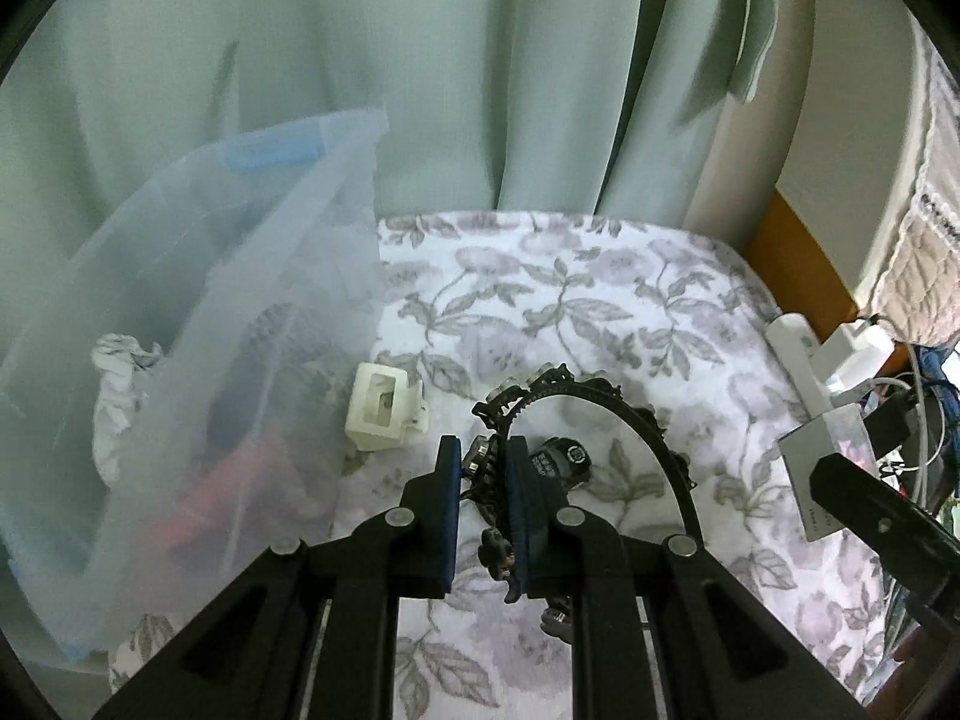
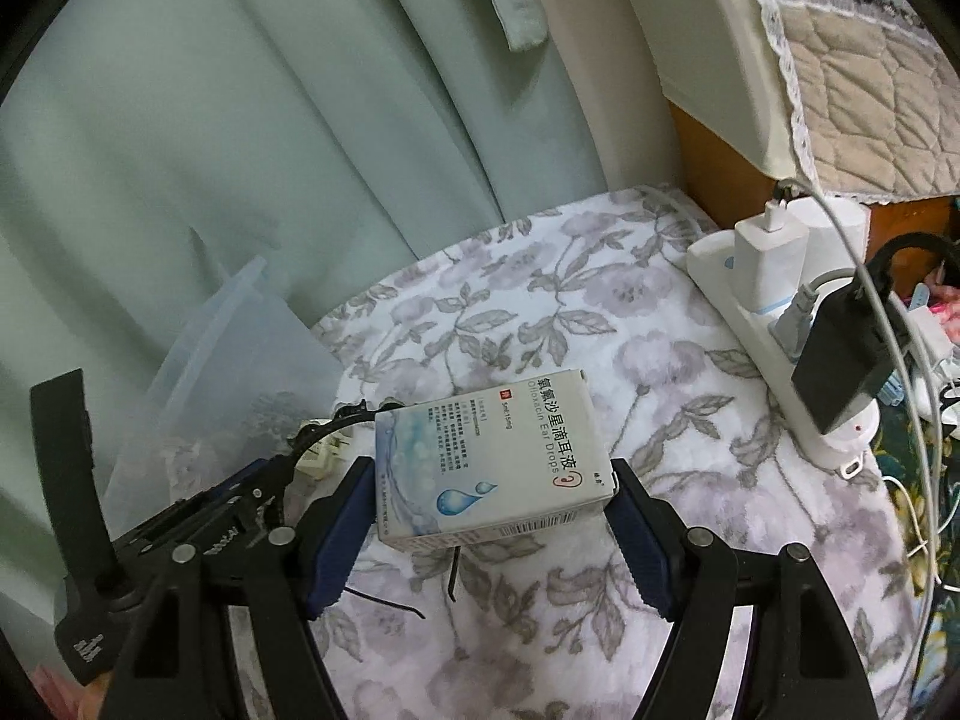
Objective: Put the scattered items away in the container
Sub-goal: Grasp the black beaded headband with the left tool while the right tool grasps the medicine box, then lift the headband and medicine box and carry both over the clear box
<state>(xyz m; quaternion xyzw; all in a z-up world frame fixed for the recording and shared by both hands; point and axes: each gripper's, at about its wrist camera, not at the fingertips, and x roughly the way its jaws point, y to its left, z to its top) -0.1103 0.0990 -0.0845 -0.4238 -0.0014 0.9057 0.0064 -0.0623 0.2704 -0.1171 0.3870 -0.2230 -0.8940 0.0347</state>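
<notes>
My left gripper [image 1: 485, 468] is shut on a black jewelled headband [image 1: 624, 414], held just above the floral cloth. A white hair claw clip [image 1: 384, 408] and a small black item [image 1: 561, 459] lie beside it. The translucent plastic container [image 1: 198, 324] stands at the left, with crumpled paper and red things inside. My right gripper [image 2: 489, 516] is shut on a white ear drops box [image 2: 489, 456], lifted over the cloth. The box also shows at the right of the left wrist view [image 1: 825, 468]. The container [image 2: 240, 354] lies to its left.
A white power strip [image 2: 774, 324] with chargers and cables runs along the right edge of the floral cloth [image 2: 540, 312]. Green curtains [image 1: 420, 72] hang behind. A thin black hairpin [image 2: 450, 576] lies on the cloth under the box.
</notes>
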